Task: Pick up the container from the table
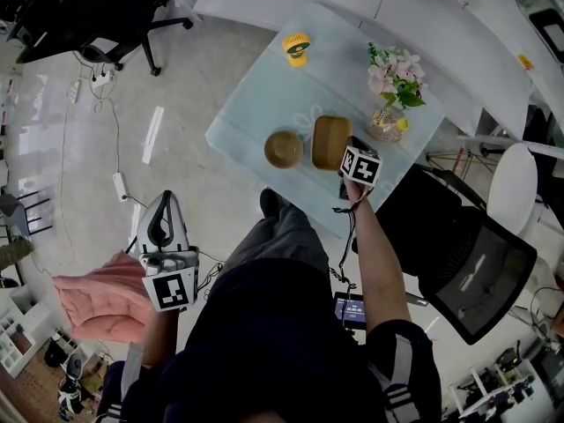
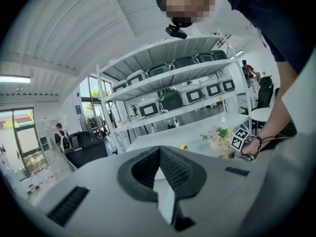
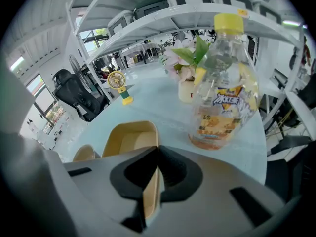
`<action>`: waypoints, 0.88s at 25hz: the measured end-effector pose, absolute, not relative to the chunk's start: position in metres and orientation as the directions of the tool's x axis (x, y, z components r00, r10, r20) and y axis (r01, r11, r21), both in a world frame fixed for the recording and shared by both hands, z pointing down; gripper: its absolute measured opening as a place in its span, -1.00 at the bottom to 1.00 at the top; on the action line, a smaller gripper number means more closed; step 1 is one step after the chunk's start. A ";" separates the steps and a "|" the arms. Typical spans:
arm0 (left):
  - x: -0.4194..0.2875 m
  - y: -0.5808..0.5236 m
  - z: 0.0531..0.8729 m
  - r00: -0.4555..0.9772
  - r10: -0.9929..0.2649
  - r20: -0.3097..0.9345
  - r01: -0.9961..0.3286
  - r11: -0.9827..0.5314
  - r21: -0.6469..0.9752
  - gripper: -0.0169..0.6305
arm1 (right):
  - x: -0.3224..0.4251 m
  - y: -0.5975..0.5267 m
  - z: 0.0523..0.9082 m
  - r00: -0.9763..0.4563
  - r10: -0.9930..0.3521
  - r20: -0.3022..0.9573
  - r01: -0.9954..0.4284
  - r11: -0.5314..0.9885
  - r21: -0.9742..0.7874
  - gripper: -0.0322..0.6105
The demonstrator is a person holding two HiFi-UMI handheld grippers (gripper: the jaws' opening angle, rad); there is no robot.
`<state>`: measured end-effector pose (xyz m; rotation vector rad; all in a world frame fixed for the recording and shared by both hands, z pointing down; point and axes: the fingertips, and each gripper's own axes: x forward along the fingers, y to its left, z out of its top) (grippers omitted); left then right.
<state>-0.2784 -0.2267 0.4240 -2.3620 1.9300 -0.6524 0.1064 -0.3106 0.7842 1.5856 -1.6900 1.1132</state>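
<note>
The container [image 1: 330, 141] is a tan rectangular tray on the pale glass table [image 1: 256, 104], near its front edge. My right gripper [image 1: 345, 159] sits at the tray's right side. In the right gripper view the container [image 3: 129, 144] has its right wall standing upright between the pads, and my right gripper [image 3: 157, 156] is shut on that wall. The tray looks empty. My left gripper [image 1: 165, 199] hangs low at the person's left side, far from the table and over the floor. In the left gripper view my left gripper [image 2: 160, 154] has its jaws together and holds nothing.
A round tan bowl [image 1: 284, 149] sits just left of the tray. A clear bottle with a yellow cap [image 3: 224, 93] and a vase of flowers [image 1: 397, 73] stand to its right, and a yellow fan [image 1: 296, 48] stands at the far side. A black chair [image 1: 476, 271] is at the right, pink cloth [image 1: 101, 298] by the left gripper.
</note>
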 end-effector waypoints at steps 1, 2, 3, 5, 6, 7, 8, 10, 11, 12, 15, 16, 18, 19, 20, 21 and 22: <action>-0.278 -0.227 0.424 0.148 -0.942 0.301 -0.932 -0.235 -0.276 -0.93 | 0.107 -0.311 0.783 -0.143 -0.517 0.844 -0.979 -0.050 -0.196 -0.87; -0.278 -0.228 0.423 0.149 -0.942 0.301 -0.932 -0.236 -0.276 -0.93 | 0.108 -0.311 0.781 -0.145 -0.520 0.842 -0.978 -0.053 -0.201 -0.87; -0.279 -0.228 0.423 0.150 -0.942 0.301 -0.932 -0.236 -0.275 -0.93 | 0.108 -0.311 0.778 -0.145 -0.523 0.840 -0.977 -0.057 -0.204 -0.87; -0.279 -0.228 0.422 0.151 -0.942 0.299 -0.932 -0.236 -0.274 -0.93 | 0.109 -0.311 0.771 -0.149 -0.528 0.836 -0.975 -0.061 -0.213 -0.87; -0.278 -0.228 0.422 0.152 -0.942 0.298 -0.932 -0.237 -0.273 -0.93 | 0.110 -0.311 0.768 -0.153 -0.531 0.833 -0.974 -0.062 -0.219 -0.87; -0.278 -0.228 0.421 0.154 -0.942 0.297 -0.932 -0.239 -0.273 -0.93 | 0.110 -0.310 0.764 -0.157 -0.534 0.831 -0.972 -0.064 -0.225 -0.87; -0.277 -0.228 0.420 0.157 -0.943 0.294 -0.932 -0.240 -0.273 -0.93 | 0.111 -0.310 0.761 -0.160 -0.538 0.828 -0.971 -0.066 -0.230 -0.87; -0.276 -0.229 0.419 0.161 -0.944 0.287 -0.932 -0.241 -0.270 -0.93 | 0.111 -0.309 0.754 -0.166 -0.544 0.822 -0.968 -0.071 -0.243 -0.87; -0.275 -0.229 0.418 0.162 -0.945 0.284 -0.933 -0.240 -0.269 -0.93 | 0.111 -0.308 0.751 -0.172 -0.548 0.819 -0.965 -0.072 -0.251 -0.87; -0.275 -0.228 0.418 0.163 -0.945 0.282 -0.933 -0.241 -0.268 -0.93 | 0.111 -0.308 0.747 -0.179 -0.551 0.815 -0.963 -0.071 -0.259 -0.87; -0.274 -0.226 0.419 0.166 -0.946 0.280 -0.933 -0.243 -0.266 -0.93 | 0.108 -0.305 0.732 -0.197 -0.560 0.805 -0.960 -0.055 -0.274 -0.87; -0.274 -0.225 0.419 0.167 -0.946 0.277 -0.933 -0.243 -0.266 -0.93 | 0.107 -0.304 0.727 -0.205 -0.563 0.801 -0.959 -0.050 -0.280 -0.87; -0.272 -0.224 0.418 0.171 -0.947 0.271 -0.933 -0.244 -0.263 -0.93 | 0.106 -0.302 0.717 -0.216 -0.570 0.793 -0.956 -0.041 -0.290 -0.87; -0.271 -0.223 0.418 0.173 -0.948 0.268 -0.934 -0.245 -0.261 -0.93 | 0.106 -0.301 0.711 -0.223 -0.573 0.788 -0.954 -0.036 -0.296 -0.87; -0.271 -0.222 0.417 0.175 -0.948 0.265 -0.935 -0.245 -0.258 -0.93 | 0.105 -0.299 0.705 -0.231 -0.576 0.784 -0.952 -0.031 -0.303 -0.87; -0.271 -0.221 0.417 0.176 -0.949 0.263 -0.936 -0.244 -0.254 -0.93 | 0.105 -0.298 0.699 -0.238 -0.578 0.781 -0.951 -0.026 -0.308 -0.87; -0.271 -0.220 0.416 0.175 -0.949 0.262 -0.937 -0.243 -0.251 -0.93 | 0.103 -0.296 0.693 -0.243 -0.580 0.777 -0.950 -0.019 -0.311 -0.87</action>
